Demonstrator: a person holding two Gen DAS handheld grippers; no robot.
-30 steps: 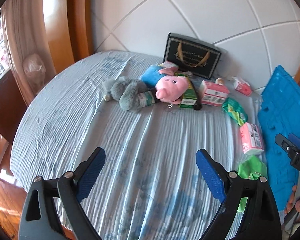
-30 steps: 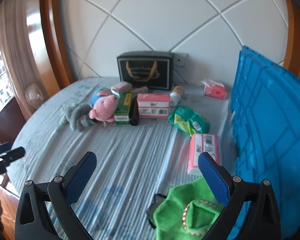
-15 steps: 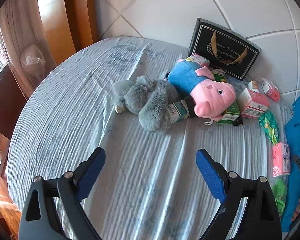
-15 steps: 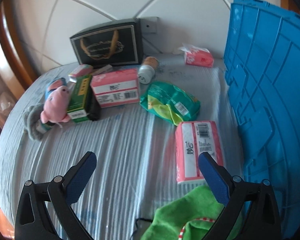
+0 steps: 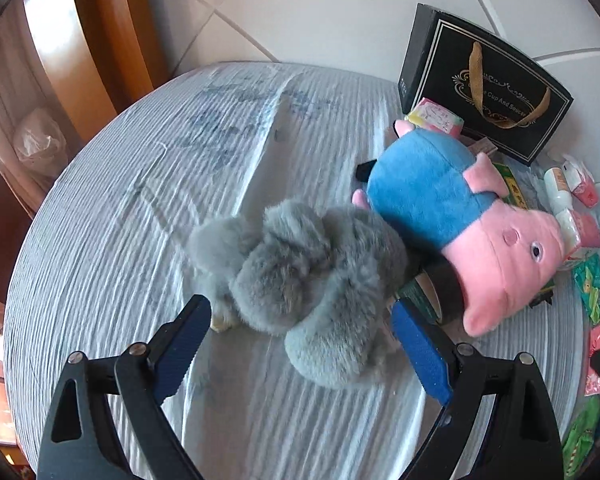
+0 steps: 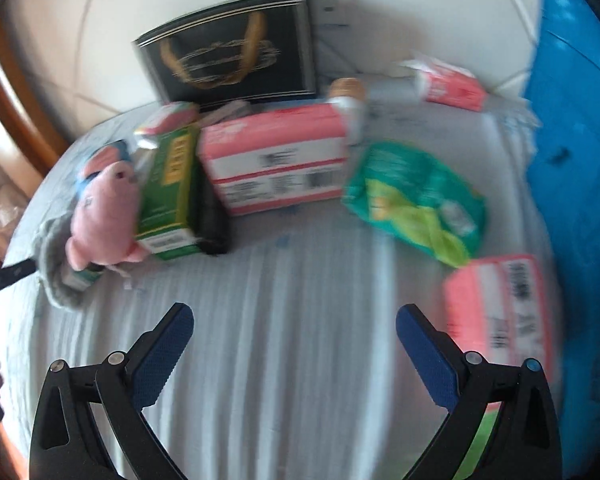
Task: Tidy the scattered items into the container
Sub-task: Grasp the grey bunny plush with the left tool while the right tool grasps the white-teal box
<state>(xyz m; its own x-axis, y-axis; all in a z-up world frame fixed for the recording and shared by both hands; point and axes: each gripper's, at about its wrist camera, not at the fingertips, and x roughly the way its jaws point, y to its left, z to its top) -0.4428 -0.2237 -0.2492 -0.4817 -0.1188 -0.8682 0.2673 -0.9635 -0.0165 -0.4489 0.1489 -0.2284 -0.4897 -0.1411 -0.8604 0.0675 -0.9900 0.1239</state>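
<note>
Hovering low over a grey plush toy [image 5: 300,280], the left gripper [image 5: 296,328] has its 2 blue-padded fingers [image 5: 180,344] spread wide, 1 on each side of the fur — nothing is held, and whether either pad touches the toy cannot be told. The grey toy lies on a bed covered by a pale striped sheet [image 5: 140,200]. Just beside it, touching at the right, lies a pink pig plush in a blue shirt [image 5: 460,216], its head pointing to the right. A small green-labelled bottle [image 5: 420,296] is tucked between the 2 toys. Behind them a black gift bag with gold handles [image 5: 488,92] stands against the white tiled wall.

From the right wrist view, which is blurred, the right gripper [image 6: 294,336] hangs over bare sheet with its fingers [image 6: 162,356] equally wide apart and nothing between them. Ahead of it sit a green carton [image 6: 172,188] leaning next to the pig plush, a pink and white box [image 6: 276,160] just right of the carton, and a green crumpled packet [image 6: 416,196] further right. A pink tissue pack [image 6: 500,308] lies near the right finger, close to the blue plastic container [image 6: 576,160] that rises along the right edge of the bed. Another small pink pack [image 6: 448,84] rests near the wall, and a bottle with a tan cap [image 6: 350,100] lies behind the pink box.
</note>
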